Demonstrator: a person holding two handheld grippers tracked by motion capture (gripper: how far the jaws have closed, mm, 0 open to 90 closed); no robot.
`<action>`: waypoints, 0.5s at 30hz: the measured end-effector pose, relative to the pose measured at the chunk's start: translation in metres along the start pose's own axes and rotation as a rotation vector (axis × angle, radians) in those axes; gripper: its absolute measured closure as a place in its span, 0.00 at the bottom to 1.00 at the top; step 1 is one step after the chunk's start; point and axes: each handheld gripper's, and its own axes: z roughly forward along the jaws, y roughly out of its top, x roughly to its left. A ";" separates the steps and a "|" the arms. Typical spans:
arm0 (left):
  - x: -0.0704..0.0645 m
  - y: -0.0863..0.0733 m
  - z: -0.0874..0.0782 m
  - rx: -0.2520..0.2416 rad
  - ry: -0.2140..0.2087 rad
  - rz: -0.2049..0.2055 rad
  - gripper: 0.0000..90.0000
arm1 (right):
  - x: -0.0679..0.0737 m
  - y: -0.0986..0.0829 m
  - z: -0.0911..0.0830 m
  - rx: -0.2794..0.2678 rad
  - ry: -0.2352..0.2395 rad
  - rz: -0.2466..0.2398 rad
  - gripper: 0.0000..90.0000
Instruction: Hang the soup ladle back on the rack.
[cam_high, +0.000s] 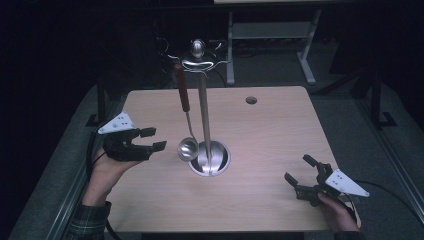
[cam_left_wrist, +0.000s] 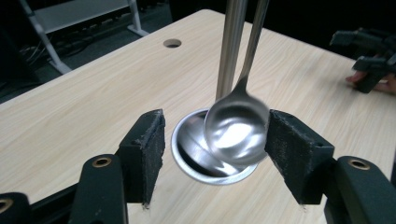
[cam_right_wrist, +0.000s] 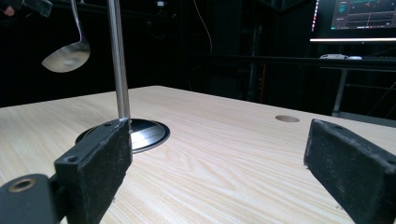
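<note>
1. The counter is a pale wood-grain top, bare across most of its surface. A round cable hole sits near the far edge, and there's open room on every side of the centre.
2. Dead centre stands the utensil stand, a steel pole rising from a round polished base. It looks bottom-heavy and stiff, though I'd guess a sideways knock high up could rock it.
3. And there's the ladle, hanging from a hook at the stand's top, red-brown handle up, shiny bowl dangling just above the base without touching it. It looks light, rigid and slick. The bowl would likely slip, so the handle is the better hold, and it hangs free, so it should swing when touched.
4. Left claw is wide open, hovering just beside the bowl. In the left gripper view the bowl sits between the pads, against the right-hand one or nearly so.
5. Right claw is open too, holding nothing, low near the counter's near right corner, well apart from the stand.
</note>
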 end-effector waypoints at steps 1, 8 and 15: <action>0.000 0.000 0.000 0.000 0.000 0.000 0.40 | 0.000 0.000 0.000 0.000 0.000 0.000 0.08; 0.005 -0.021 0.002 0.032 0.015 -0.004 0.36 | 0.000 0.000 0.000 0.000 -0.001 -0.001 0.08; 0.008 -0.044 0.007 0.061 0.025 -0.020 0.33 | 0.000 0.000 0.000 0.001 -0.001 -0.001 0.08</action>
